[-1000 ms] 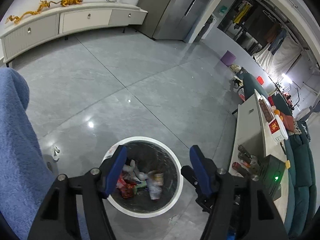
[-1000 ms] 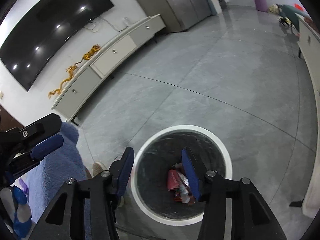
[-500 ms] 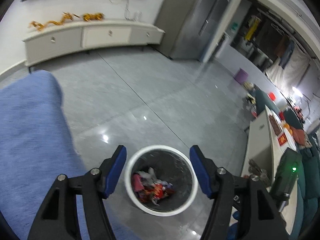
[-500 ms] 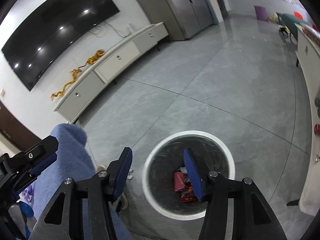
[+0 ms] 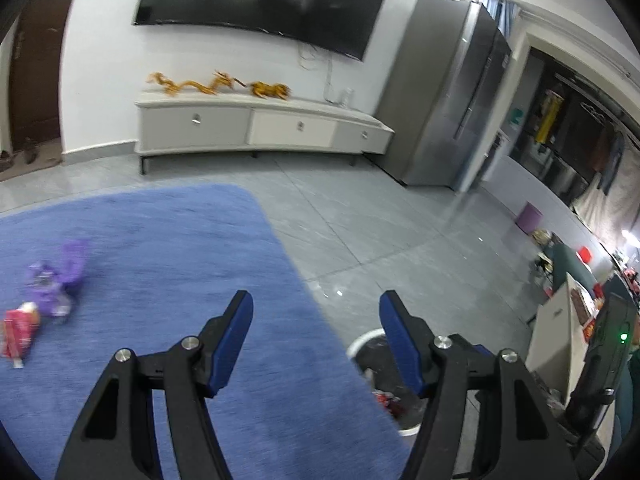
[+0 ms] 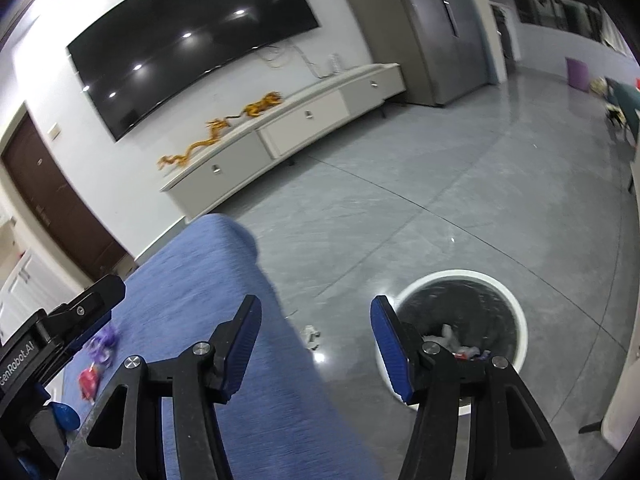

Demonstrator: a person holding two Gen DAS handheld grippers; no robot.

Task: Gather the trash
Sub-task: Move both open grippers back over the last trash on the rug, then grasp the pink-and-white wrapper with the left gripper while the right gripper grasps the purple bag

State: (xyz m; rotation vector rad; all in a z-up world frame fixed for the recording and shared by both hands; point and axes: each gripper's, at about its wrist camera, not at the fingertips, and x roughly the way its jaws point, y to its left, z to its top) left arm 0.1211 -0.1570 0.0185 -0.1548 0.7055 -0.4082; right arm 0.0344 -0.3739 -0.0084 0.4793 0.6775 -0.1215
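A round white-rimmed trash bin (image 6: 516, 308) with wrappers inside stands on the grey floor; it also shows in the left wrist view (image 5: 362, 346), partly behind my finger. My left gripper (image 5: 316, 308) is open and empty above the blue rug (image 5: 160, 260). On the rug at the far left lie a purple wrapper (image 5: 60, 276) and a red packet (image 5: 20, 330). My right gripper (image 6: 316, 316) is open and empty, above the rug edge left of the bin. The purple wrapper (image 6: 102, 340) and red packet (image 6: 88, 380) show small at its left.
A small white scrap (image 6: 312, 334) lies on the floor between rug and bin. A white TV cabinet (image 5: 256, 128) with gold dragon figures stands under a wall TV. A grey fridge (image 5: 448, 100) is at the right. A white table (image 5: 556, 344) stands right of the bin.
Both grippers have lifted and swung left, away from over the bin toward the blue rug. The purple wrapper and red packet have come into view. Both stay open.
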